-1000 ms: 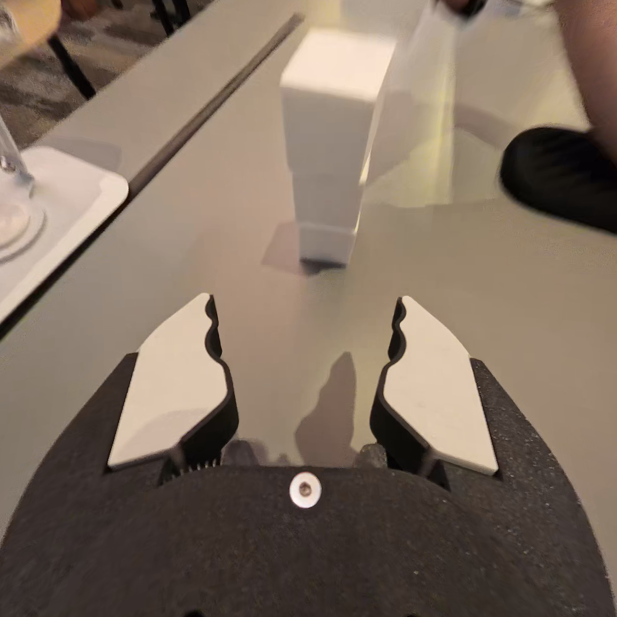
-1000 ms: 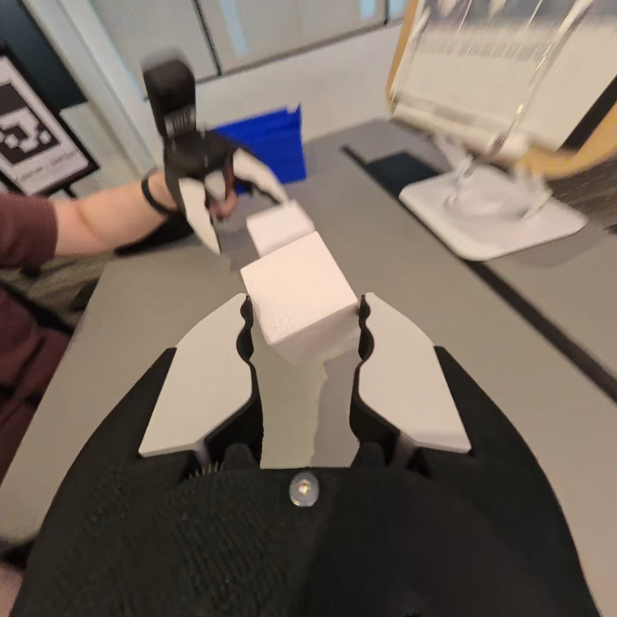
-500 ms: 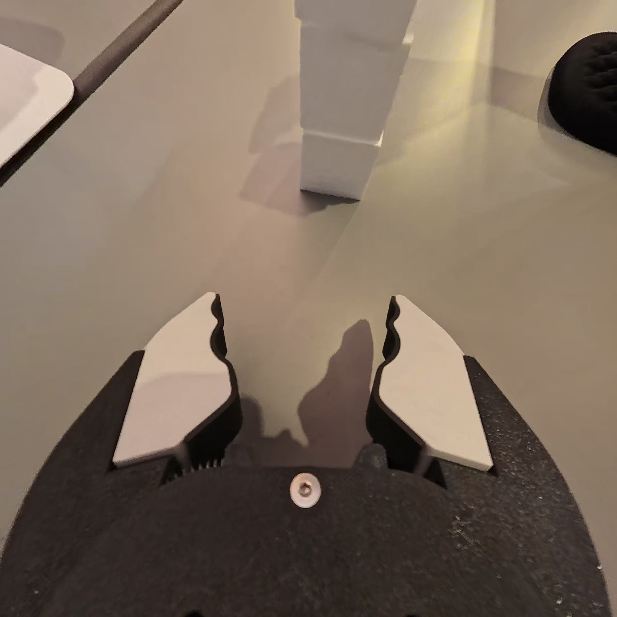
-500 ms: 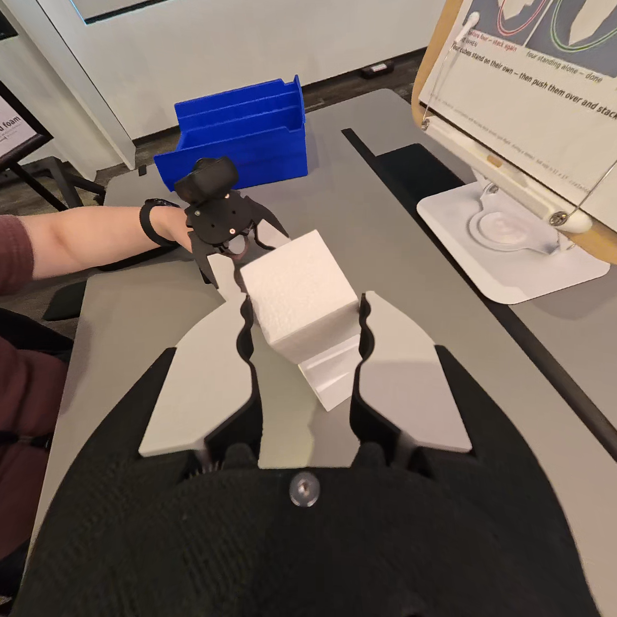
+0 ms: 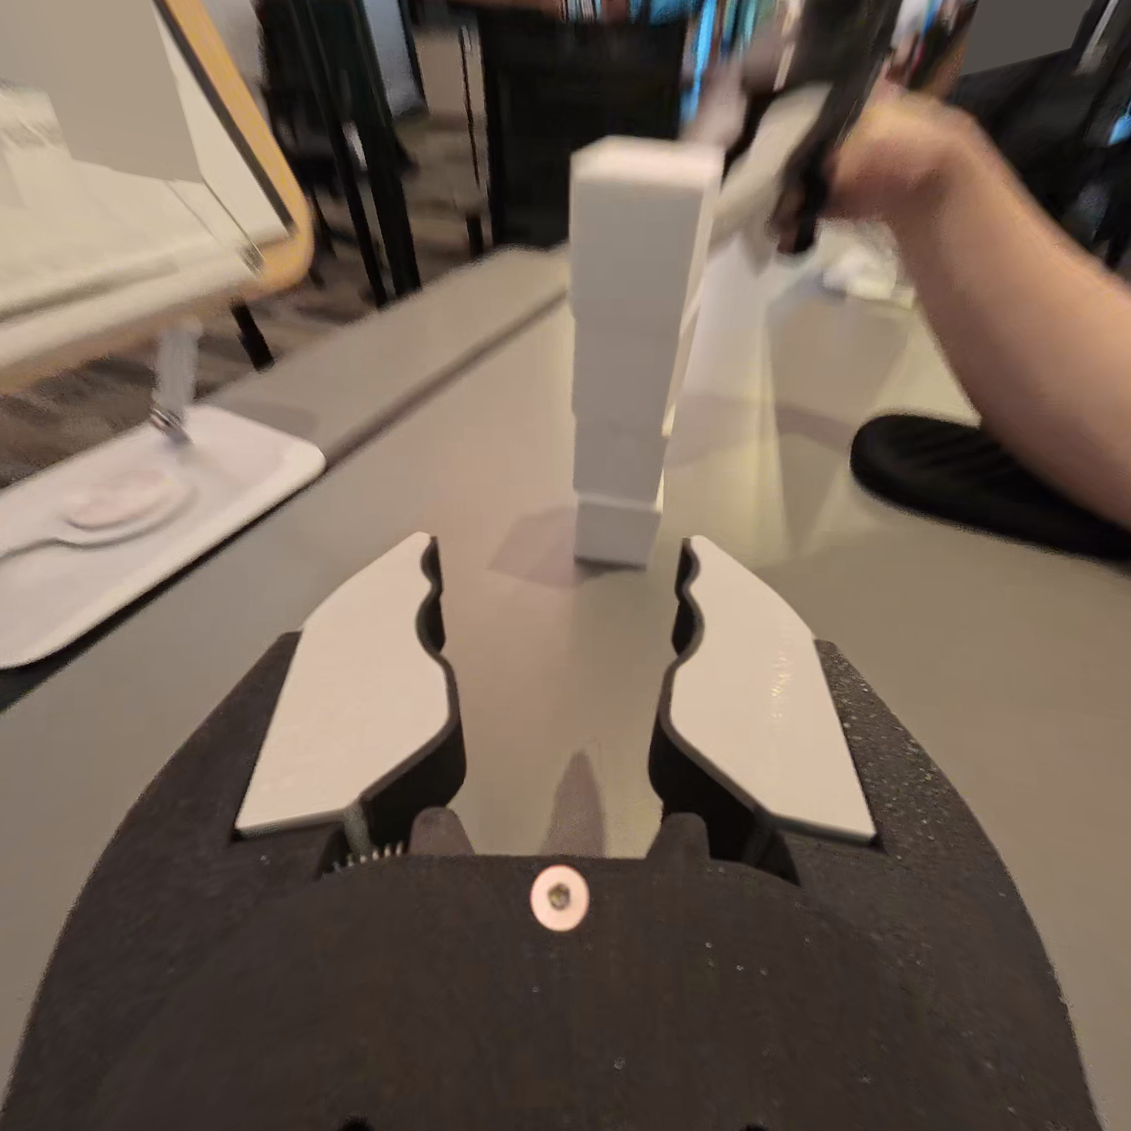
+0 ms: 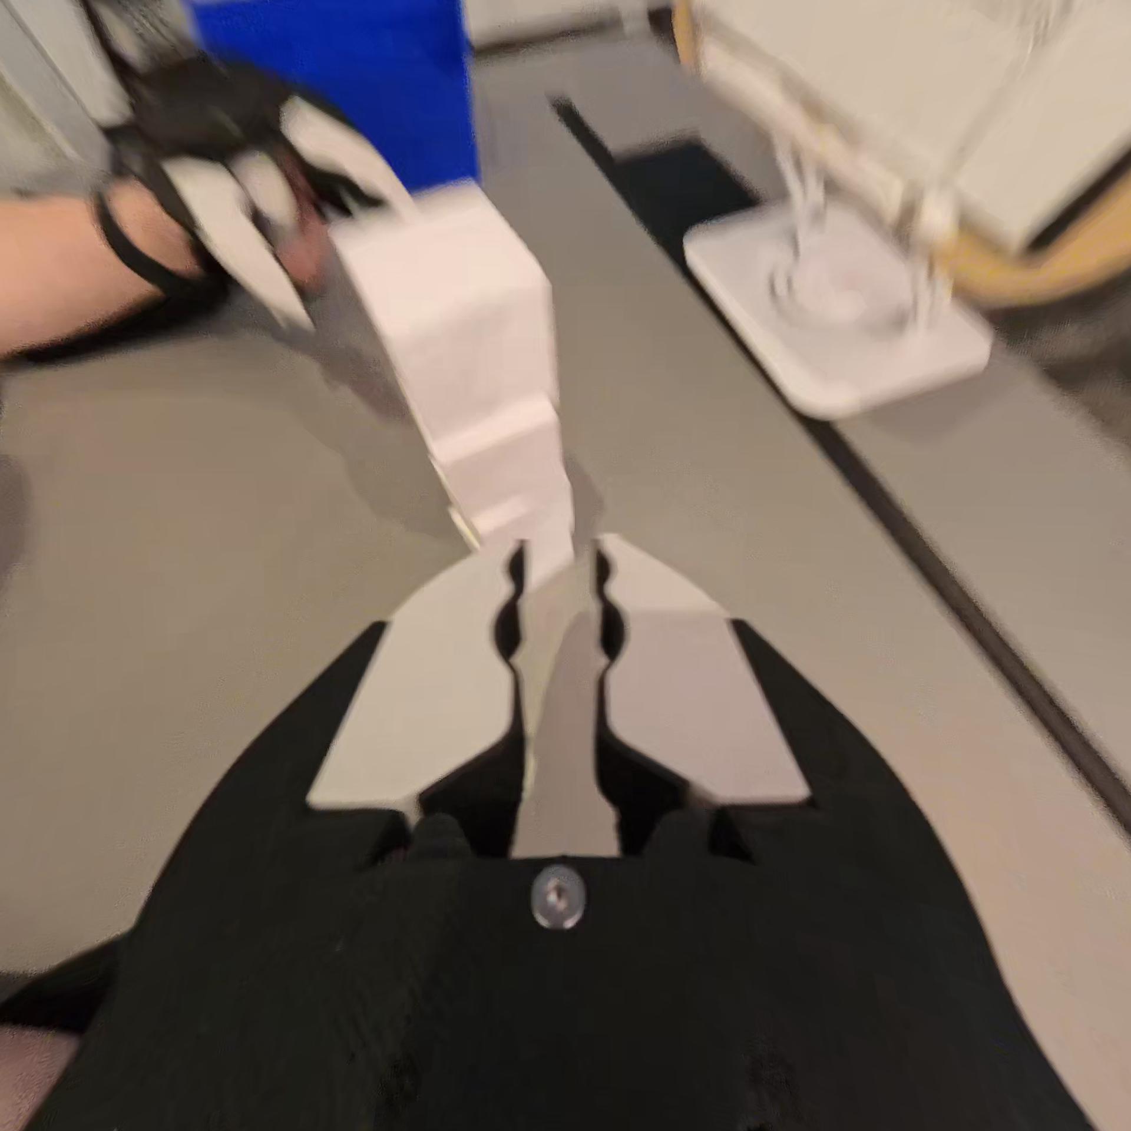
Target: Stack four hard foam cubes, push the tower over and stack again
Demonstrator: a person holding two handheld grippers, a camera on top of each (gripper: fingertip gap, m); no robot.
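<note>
A tower of several white foam cubes [image 5: 630, 343] stands upright on the grey table [image 5: 795, 642], a little ahead of my left gripper [image 5: 557, 551]. The left gripper is open and empty, low over the table. In the right wrist view I look down on the tower [image 6: 465, 343] from above. My right gripper [image 6: 557, 544] is empty, its jaws nearly together, just short of the tower. It also shows blurred beside the tower's top in the left wrist view [image 5: 740, 183]. The left gripper shows beyond the tower in the right wrist view [image 6: 318, 245].
A white stand base [image 5: 122, 520] with a clipboard on it sits at the table's left in the left wrist view, and at the right in the right wrist view [image 6: 838, 318]. A blue bin [image 6: 367, 79] stands at the far end. A person's forearm [image 5: 1010, 343] reaches in. About 20 centimeters separates my left fingertips from my right.
My right gripper has let go of the top cube, left it on the tower, drawn back and closed its jaws. My left gripper has stayed open and now points level at the tower.
</note>
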